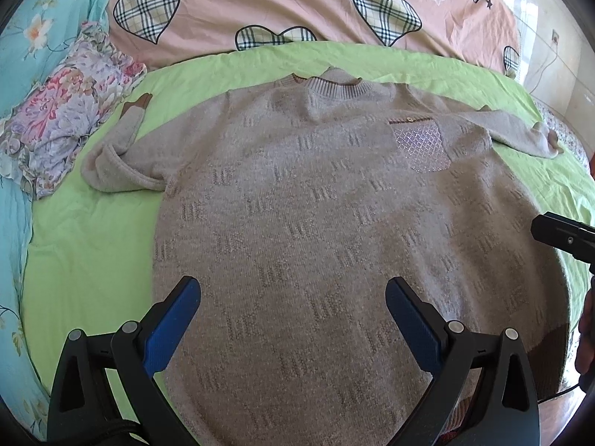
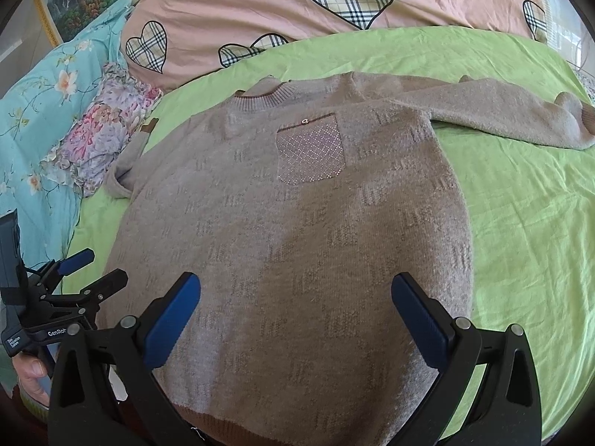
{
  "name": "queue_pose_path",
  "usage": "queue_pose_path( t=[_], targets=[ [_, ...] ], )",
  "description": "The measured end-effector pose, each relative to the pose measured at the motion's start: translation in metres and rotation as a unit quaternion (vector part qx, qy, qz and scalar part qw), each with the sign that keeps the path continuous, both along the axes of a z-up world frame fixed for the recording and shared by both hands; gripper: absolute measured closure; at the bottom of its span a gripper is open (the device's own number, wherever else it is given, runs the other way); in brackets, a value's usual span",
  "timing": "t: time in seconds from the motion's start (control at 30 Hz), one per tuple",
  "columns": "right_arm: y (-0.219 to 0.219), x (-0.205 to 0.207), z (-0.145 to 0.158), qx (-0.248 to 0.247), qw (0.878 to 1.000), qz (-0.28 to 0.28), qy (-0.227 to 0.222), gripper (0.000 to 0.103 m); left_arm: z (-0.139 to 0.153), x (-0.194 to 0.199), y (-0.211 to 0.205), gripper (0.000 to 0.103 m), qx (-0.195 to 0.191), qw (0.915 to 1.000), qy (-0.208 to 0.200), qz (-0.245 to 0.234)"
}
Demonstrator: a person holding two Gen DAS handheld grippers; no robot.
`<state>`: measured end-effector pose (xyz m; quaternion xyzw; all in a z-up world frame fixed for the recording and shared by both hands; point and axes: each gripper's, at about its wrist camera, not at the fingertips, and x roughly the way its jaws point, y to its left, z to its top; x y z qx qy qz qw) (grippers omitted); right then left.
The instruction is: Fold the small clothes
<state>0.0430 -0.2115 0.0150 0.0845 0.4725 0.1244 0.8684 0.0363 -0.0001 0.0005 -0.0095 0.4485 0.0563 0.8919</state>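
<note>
A bed [image 1: 93, 245] is taking up both views, covered by a light green sheet [image 2: 520, 230] lying wrinkled under everything. At the far side a pink quilt [image 1: 297, 3] printed with plaid hearts is bunching along the sheet's edge, and on the left a turquoise floral cover [image 2: 44, 119] is running down the side, with a ruffled floral pillow [image 1: 63, 119] resting between it and the green sheet.

A grey-beige knit sweater [image 1: 316, 223] is lying face up and spread flat on the middle of the green sheet, collar [image 2: 275, 94] pointing to the far side and brown hem at the near edge. Its right sleeve [image 2: 502, 111] is stretching out sideways across the sheet, while the left sleeve [image 1: 119, 160] is lying bent back on itself, its brown cuff pointing far. A sparkly chest pocket [image 2: 310, 152] is sitting right of the collar.

The left hand-held gripper [image 1: 293, 297] is hovering over the near left part of the sweater, blue-padded fingers [image 1: 174, 319] spread wide apart and gripping nothing. The right hand-held gripper [image 2: 295, 297] is hovering over the near middle of the sweater, its fingers likewise wide apart and empty
</note>
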Motion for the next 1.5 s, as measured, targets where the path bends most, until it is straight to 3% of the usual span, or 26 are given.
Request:
queue_pose_path(
  t=[0.27, 0.4, 0.53, 0.63, 0.73, 0.97, 1.1, 1.27, 1.3, 1.33, 1.37, 1.5],
  targets=[
    [-0.03, 0.009, 0.003, 0.015, 0.999, -0.033, -0.01, 0.001, -0.004, 0.018, 0.006, 0.003, -0.013, 0.9999, 0.011, 0.001],
    [-0.071, 0.015, 0.009, 0.037, 0.996, -0.078, -0.023, 0.001, -0.003, 0.03, 0.009, 0.003, -0.007, 0.9999, 0.014, 0.005],
    [-0.135, 0.023, 0.004, 0.08, 0.985, -0.154, -0.023, 0.001, -0.002, 0.042, 0.011, 0.003, -0.008, 0.9998, 0.017, 0.009],
    [-0.188, 0.032, 0.0, 0.104, 0.97, -0.217, -0.032, 0.016, -0.002, 0.055, 0.011, 0.003, -0.006, 0.9997, 0.021, 0.009],
    [-0.243, 0.046, -0.002, 0.078, 0.954, -0.286, -0.044, 0.032, -0.003, 0.07, 0.009, 0.003, -0.001, 0.9997, 0.023, 0.007],
    [-0.349, 0.089, -0.013, 0.061, 0.925, -0.371, -0.061, 0.045, -0.007, 0.103, 0.003, 0.003, 0.009, 0.9995, 0.029, 0.008],
    [-0.387, 0.116, -0.034, 0.063, 0.913, -0.402, -0.043, 0.051, -0.011, 0.117, 0.003, 0.003, 0.01, 0.9993, 0.033, 0.012],
    [-0.406, 0.129, -0.04, 0.063, 0.911, -0.405, -0.055, 0.061, -0.02, 0.131, 0.002, 0.003, 0.016, 0.9988, 0.045, 0.013],
    [-0.407, 0.135, -0.038, 0.057, 0.913, -0.4, -0.057, 0.072, -0.022, 0.133, 0.002, 0.003, 0.016, 0.9986, 0.048, 0.013],
    [-0.408, 0.135, -0.036, 0.055, 0.915, -0.396, -0.056, 0.09, -0.023, 0.135, 0.002, 0.003, 0.015, 0.9986, 0.049, 0.013],
    [-0.408, 0.137, -0.035, 0.058, 0.916, -0.392, -0.058, 0.096, -0.025, 0.136, 0.002, 0.003, 0.014, 0.9985, 0.051, 0.012],
    [-0.376, 0.141, -0.011, 0.042, 0.932, -0.349, -0.094, 0.096, -0.027, 0.135, 0.004, 0.003, 0.004, 0.9986, 0.052, 0.013]
  ],
)
